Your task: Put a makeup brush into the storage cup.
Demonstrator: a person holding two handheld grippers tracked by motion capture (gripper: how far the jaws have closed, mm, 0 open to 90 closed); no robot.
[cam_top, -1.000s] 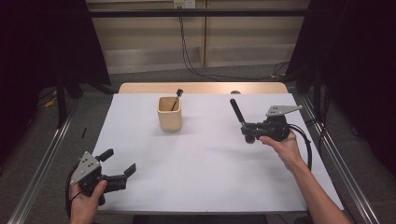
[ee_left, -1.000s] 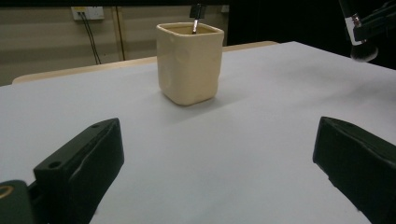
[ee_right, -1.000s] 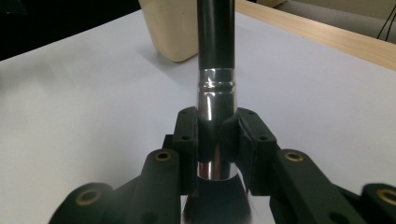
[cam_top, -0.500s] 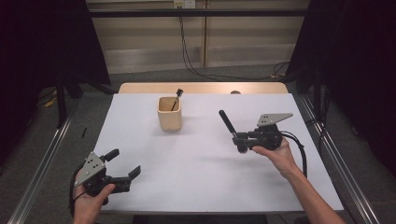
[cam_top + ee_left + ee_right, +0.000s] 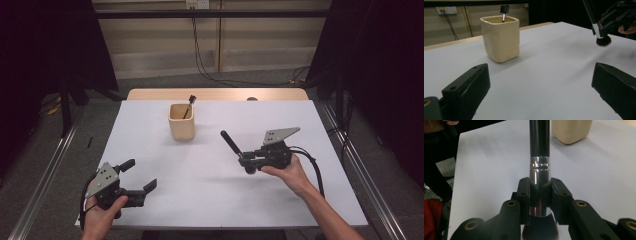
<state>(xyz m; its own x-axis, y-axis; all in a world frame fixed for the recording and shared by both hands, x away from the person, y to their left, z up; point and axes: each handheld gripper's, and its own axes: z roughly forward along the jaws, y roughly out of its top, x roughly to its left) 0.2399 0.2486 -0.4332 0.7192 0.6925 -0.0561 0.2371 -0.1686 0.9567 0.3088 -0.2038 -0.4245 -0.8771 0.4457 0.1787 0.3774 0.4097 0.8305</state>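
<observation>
Right claw (image 5: pixel 245 161) clenched on a makeup brush (image 5: pixel 231 144), pinching the shiny metal collar (image 5: pixel 539 173) just above the bristles; brush held above the desk (image 5: pixel 200 170), to the right of the cream cup (image 5: pixel 181 121) and nearer the person. Handle points toward the cup. Brush looks light and stiff, collar likely slippery, bristles soft, so gripping the collar or handle seems right. Left claw (image 5: pixel 139 185) released, jaws wide apart, well in front of the cup and left of it. Small black-tipped tool (image 5: pixel 189 103) stands in the cup.

Left gripper (image 5: pixel 138 181) fingers spread wide; right gripper (image 5: pixel 243 161) fingers clamped.
</observation>
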